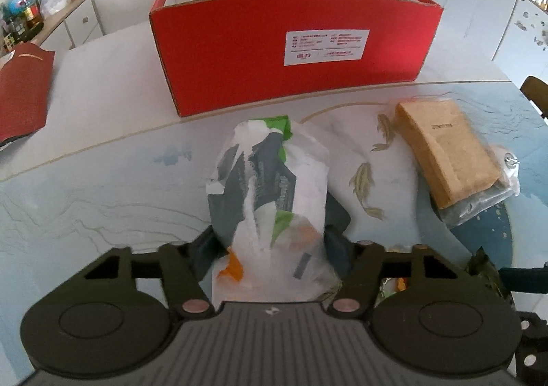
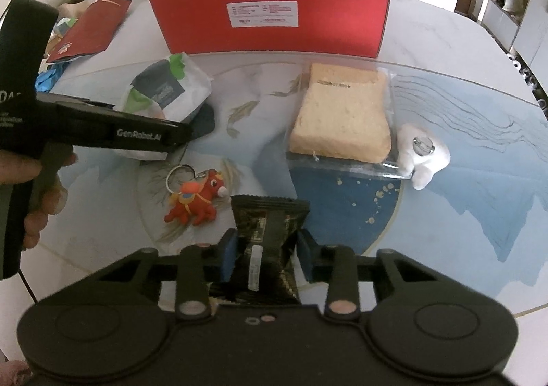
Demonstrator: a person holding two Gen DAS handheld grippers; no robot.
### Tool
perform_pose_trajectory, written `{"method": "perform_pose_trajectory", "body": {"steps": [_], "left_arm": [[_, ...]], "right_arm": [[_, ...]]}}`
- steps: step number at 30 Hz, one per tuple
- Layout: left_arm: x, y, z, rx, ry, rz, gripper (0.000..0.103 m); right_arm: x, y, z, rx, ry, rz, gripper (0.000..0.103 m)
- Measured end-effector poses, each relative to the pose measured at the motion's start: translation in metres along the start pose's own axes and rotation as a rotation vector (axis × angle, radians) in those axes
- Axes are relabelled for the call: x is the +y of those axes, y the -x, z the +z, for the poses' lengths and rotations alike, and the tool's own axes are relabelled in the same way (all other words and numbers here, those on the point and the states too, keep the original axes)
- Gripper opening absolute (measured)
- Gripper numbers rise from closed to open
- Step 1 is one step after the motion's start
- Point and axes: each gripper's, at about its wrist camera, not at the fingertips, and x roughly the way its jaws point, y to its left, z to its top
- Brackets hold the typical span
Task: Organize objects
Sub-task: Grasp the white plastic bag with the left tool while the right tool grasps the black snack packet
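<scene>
Table: pale, glass-topped, printed with fish and waves; fills both views.

Red box: open-topped, stands at the upper middle of both frames, far side of the table. What shows of its white inside looks bare; the floor of it is hidden behind the near wall. Judgement: sorting is at its start, nothing visibly packed yet, everything loose lies outside the box.

Left to move, largest first:
- Brown packet in a clear wrapper, centre right of the right wrist view, just in front of the box.
- White bag with green, grey and orange print, centre of the left wrist view, near the box front.
- White soft toy, touching the clear wrapper's right edge.
- Black snack packet, lower middle of the right wrist view.
- Red toy keyring, just left of the black packet, lying on the table.

A red pouch lies at the upper left, off to the side of the box.

Left gripper: jaws about half spread, one on each side of the white bag's near end. They seem to press its sides, but the bag covers the pads, so firm contact cannot be confirmed. Bag rests on the table.

Right gripper: jaws drawn in, blue pads pinching the black snack packet across its middle. Packet looks creased at the grip; whether it is off the table cannot be told.

A hand holds the left gripper's handle, left edge of the right wrist view.
</scene>
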Motion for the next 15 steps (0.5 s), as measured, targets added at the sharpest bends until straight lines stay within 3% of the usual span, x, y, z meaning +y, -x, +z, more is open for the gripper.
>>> {"method": "perform_pose_trajectory", "body": {"steps": [4, 15], "left_arm": [[0.001, 0.004, -0.002, -0.007, -0.026, 0.003, 0.051], [0.007, 0.046, -0.010, -0.045, 0.058, -0.068, 0.051]], "right_arm": [[-0.002, 0.003, -0.001, -0.007, 0.008, -0.008, 0.032], [-0.024, 0.032, 0.010, -0.074, -0.046, 0.008, 0.032]]}}
